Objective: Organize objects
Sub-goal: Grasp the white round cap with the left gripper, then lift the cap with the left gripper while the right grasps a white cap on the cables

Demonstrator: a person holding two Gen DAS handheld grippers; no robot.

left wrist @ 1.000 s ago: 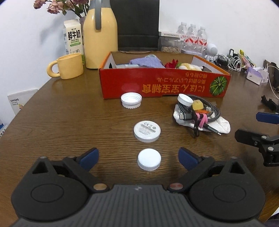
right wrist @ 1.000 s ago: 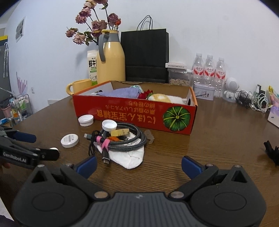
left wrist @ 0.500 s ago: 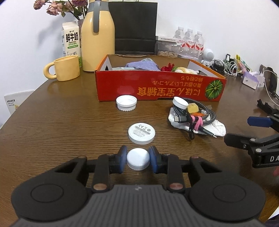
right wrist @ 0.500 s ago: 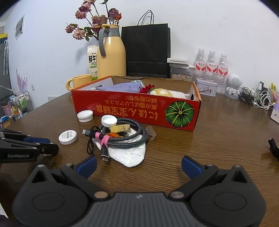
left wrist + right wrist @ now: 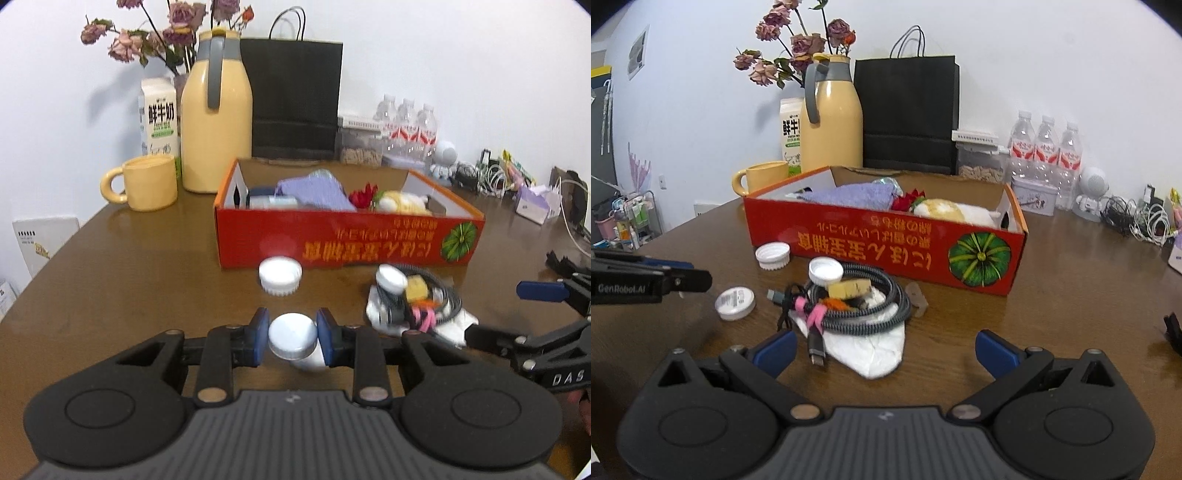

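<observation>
My left gripper [image 5: 293,341] is shut on a small smooth white cap [image 5: 291,338] and holds it just above the brown table [image 5: 147,295]. A labelled white disc [image 5: 735,302] lies on the table under and just beyond the cap, partly hidden by it in the left wrist view. A ribbed white cap [image 5: 279,275] lies in front of the red cardboard box [image 5: 347,243]. My right gripper [image 5: 885,350] hangs open over the near end of a white tissue [image 5: 871,347], which carries a coiled cable bundle [image 5: 864,299] and another white cap [image 5: 825,270].
The box holds a purple cloth [image 5: 849,194], a red flower and a pale soft item. Behind it stand a yellow mug [image 5: 149,182], a yellow jug [image 5: 216,125], a milk carton, a black bag and water bottles [image 5: 1047,147]. Cables and small items clutter the far right.
The left gripper's jaws closed on the small white cap, then lifted it off the table and tilted up a little. The right gripper has stayed where it was.
</observation>
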